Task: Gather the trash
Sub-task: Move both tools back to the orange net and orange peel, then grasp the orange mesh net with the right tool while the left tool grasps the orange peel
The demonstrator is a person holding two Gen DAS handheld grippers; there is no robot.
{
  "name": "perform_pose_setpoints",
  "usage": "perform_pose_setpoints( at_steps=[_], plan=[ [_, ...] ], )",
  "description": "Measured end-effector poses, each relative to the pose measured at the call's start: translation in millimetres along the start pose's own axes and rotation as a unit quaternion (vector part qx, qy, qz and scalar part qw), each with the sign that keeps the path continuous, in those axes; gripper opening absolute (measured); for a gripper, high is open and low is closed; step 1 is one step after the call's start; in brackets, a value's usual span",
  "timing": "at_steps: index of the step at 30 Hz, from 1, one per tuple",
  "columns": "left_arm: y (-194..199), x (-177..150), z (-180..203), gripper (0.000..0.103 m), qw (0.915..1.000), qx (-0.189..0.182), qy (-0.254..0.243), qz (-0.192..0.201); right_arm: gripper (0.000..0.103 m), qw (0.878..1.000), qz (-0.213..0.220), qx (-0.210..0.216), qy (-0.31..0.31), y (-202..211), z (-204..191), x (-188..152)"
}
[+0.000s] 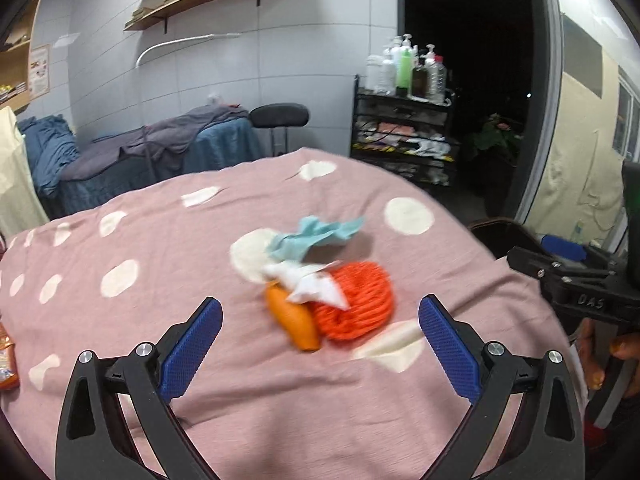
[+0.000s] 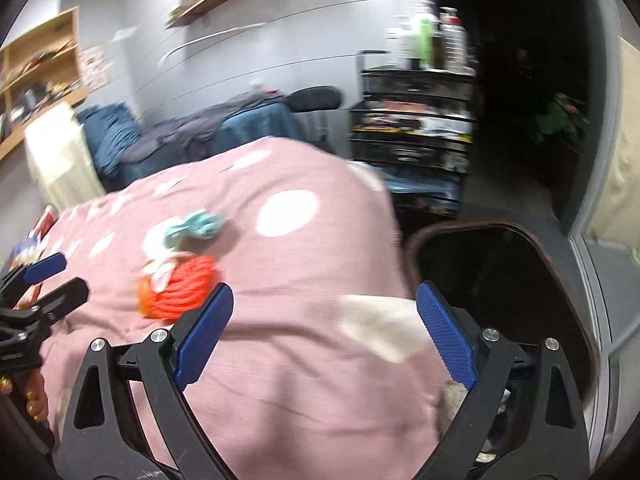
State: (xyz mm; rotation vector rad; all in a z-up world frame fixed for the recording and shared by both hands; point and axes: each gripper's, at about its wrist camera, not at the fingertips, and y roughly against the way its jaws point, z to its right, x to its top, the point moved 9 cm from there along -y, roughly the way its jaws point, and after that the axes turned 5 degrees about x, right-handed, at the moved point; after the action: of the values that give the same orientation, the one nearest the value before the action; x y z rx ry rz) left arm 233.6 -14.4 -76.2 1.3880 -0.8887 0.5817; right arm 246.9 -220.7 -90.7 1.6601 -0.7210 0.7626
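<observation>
A pink bedspread with white polka dots (image 1: 200, 248) fills most of both views, rumpled and draped over a rounded surface. Off its right edge stands a dark open-topped bin with a brown rim (image 2: 500, 228); its inside is black and nothing in it can be made out. Far behind, a black wire rack (image 1: 404, 136) carries pump bottles on top — their labels are too small to read.

The left gripper (image 1: 320, 320) hovers above the spread with its blue ribbed pads spread wide, nothing between them. The right gripper (image 2: 324, 312) is likewise wide apart and empty, over the right edge of the spread with the bin's mouth just behind its right finger. In the left wrist view the right gripper's black body shows at the right edge, with raised letters reading "DAS".

The trash lies in a small heap near the middle of the spread: an orange coil of rope (image 1: 360, 300), a smooth orange oblong piece (image 1: 296, 322) touching its left side, a crumpled white paper (image 1: 312, 280) on top, and a crumpled pale blue tissue (image 1: 316, 236) just beyond. All are motion-blurred. An orange packet (image 1: 6, 360) is cut off at the left edge — its print unreadable.
</observation>
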Motion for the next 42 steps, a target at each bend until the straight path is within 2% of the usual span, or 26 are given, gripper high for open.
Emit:
perform_pose_setpoints(
  at_steps=[3, 12, 15, 18, 21, 23, 26, 28, 33, 37, 42],
  plan=[
    [-6, -10, -20, 0.098, 0.9997, 0.012, 0.004, -0.018, 0.092, 0.999, -0.021, 0.035, 0.024, -12, -30, 1],
    [-19, -17, -51, 0.097, 0.9983, 0.018, 0.031, -0.047, 0.092, 0.986, -0.099, 0.089, 0.098, -53, -97, -4],
    [-22, -16, -53, 0.097, 0.9982, 0.016, 0.033, -0.047, 0.088, 0.981, -0.143, 0.079, 0.109, -76, -108, -9],
    [-23, -16, -54, 0.097, 0.9981, 0.016, 0.033, -0.049, 0.079, 0.971, -0.188, 0.096, 0.112, -96, -117, -16],
    [-25, -17, -53, 0.097, 0.9981, 0.014, 0.032, -0.050, 0.064, 0.965, -0.219, 0.089, 0.111, -115, -120, -22],
    [-27, -18, -52, 0.097, 0.9980, 0.012, 0.029, -0.054, 0.043, 0.961, -0.235, 0.106, 0.105, -122, -124, -26],
    [-32, -20, -49, 0.097, 0.9976, 0.004, 0.029, -0.063, 0.023, 0.961, -0.236, 0.112, 0.093, -122, -121, -29],
    [-36, -22, -46, 0.097, 0.9970, -0.004, 0.028, -0.072, 0.020, 0.964, -0.227, 0.111, 0.089, -119, -119, -28],
    [-49, -23, -34, 0.096, 0.9949, -0.016, 0.014, -0.098, 0.018, 0.976, -0.180, 0.065, 0.102, -96, -106, -19],
    [-67, -26, -20, 0.086, 0.9909, -0.020, -0.017, -0.132, 0.018, 0.984, -0.151, 0.045, 0.089, -78, -91, -9],
    [-94, -31, -13, 0.076, 0.9833, -0.002, -0.050, -0.175, 0.018, 0.988, -0.128, 0.043, 0.068, -57, -71, 2]
  ],
)
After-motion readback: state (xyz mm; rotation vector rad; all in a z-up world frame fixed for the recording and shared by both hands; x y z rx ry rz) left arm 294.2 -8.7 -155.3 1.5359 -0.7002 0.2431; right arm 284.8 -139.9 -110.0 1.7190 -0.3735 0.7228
